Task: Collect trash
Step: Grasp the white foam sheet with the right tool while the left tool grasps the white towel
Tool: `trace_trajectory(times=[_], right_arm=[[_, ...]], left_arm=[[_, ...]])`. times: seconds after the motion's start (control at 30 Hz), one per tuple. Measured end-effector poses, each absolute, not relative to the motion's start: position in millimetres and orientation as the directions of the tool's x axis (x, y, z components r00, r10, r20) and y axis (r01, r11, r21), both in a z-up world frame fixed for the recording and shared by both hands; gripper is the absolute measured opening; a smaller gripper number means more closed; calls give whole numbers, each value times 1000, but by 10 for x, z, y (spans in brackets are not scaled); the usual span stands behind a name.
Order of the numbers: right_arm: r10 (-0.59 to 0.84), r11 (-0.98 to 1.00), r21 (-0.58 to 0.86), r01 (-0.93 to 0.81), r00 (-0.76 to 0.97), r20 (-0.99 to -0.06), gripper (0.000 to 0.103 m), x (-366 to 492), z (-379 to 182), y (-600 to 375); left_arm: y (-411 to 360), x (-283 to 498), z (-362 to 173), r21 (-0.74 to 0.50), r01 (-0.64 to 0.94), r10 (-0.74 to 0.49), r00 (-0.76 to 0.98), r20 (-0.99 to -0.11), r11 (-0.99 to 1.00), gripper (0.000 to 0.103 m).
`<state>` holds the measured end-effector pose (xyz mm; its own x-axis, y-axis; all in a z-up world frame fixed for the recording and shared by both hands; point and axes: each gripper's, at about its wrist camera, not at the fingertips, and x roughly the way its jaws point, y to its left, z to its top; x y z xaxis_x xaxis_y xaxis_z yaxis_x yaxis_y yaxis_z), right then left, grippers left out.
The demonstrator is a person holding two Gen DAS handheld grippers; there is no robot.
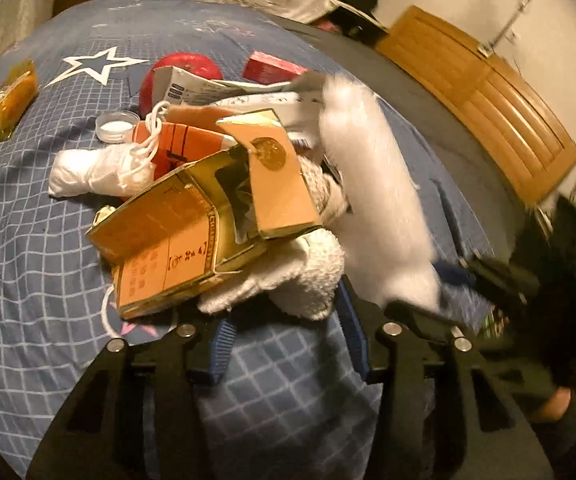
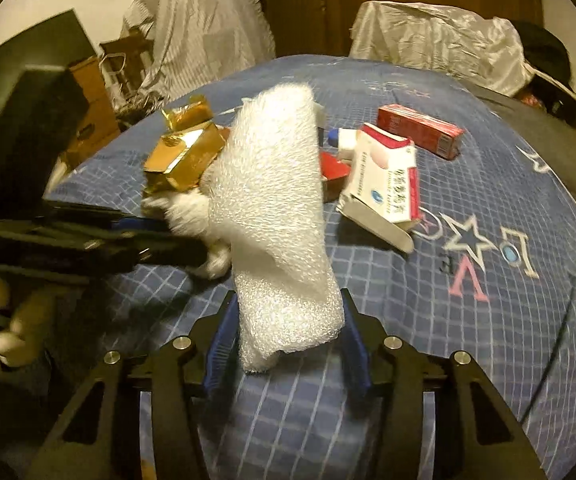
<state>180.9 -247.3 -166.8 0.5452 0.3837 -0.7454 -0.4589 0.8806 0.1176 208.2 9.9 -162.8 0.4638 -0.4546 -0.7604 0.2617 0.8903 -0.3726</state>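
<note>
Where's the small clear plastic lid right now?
In the left wrist view the clear plastic lid lies on the blue bedspread, upper left of the pile, between the yellow packet and the red round object.

Blue grid-patterned bedspread (image 1: pixel 27 240) with star prints, strewn with litter

On it lie a yellow wrapper (image 1: pixel 7 100); a clear round lid (image 1: pixel 115 125); a rolled white cloth (image 1: pixel 95 172); a torn gold box (image 1: pixel 183 232); a red carton (image 2: pixel 420 130); a white-and-red medicine box (image 2: pixel 384 184).
</note>
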Motion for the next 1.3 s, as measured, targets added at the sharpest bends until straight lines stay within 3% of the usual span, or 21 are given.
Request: trace_trajectory(times=[0.2,0.37,0.4,0.47,0.57,0.67,0.73,0.83,0.93,1.03,1.13,1.2,1.3], right_arm=[[448,866,227,-445,489,-749,51,1480,-1664,-2525],[507,824,269,-499,437,-743,54,1328,-1637,-2384],[509,820,261,-509,438,-741,56,1310,-1616,-2364],[507,816,244,-524,447,-737,71,1341,-1589,-2335],[502,811,217,-544,455,-735,75,1357,-1537,-2277],[478,812,173,-557,466,-744,76,1366,-1535,-2175],[446,818,130,-560,476,-758,76,1386,-1580,-2113],[398,829,76,-554,490,-775,76,1425,-1668,-2058],[388,836,82,-542,481,-786,63,1450,-1735,-2075],[391,841,89,-534,485,-782,59,1460,-1772,-2116],[395,851,98,-517,503,-769,57,1469,-1770,-2136],[396,858,100,-504,523,-755,55,1453,-1755,-2154],[402,866,104,-489,557,-727,54,1381,-1696,-2185]], left_arm=[[10,2158,-1681,-419,187,-454,491,-743,888,49],[288,1948,-1604,-418,200,-462,446,-767,886,42],[403,1915,-1595,-410,204,-457,433,-777,889,41],[591,1869,-1590,-398,197,-444,419,-792,896,41],[858,1784,-1597,-386,176,-424,401,-812,906,41],[880,1660,-1598,-422,175,-455,412,-790,890,55],[775,1615,-1611,-441,185,-476,424,-771,878,70],[579,1698,-1635,-461,162,-480,458,-748,873,75],[557,1860,-1690,-511,77,-478,494,-726,856,75],[450,2000,-1670,-491,19,-424,532,-733,871,75],[369,2117,-1673,-412,-25,-329,558,-762,911,58],[342,2149,-1678,-417,-14,-337,565,-753,909,46],[291,2084,-1635,-376,13,-313,580,-752,927,41]])
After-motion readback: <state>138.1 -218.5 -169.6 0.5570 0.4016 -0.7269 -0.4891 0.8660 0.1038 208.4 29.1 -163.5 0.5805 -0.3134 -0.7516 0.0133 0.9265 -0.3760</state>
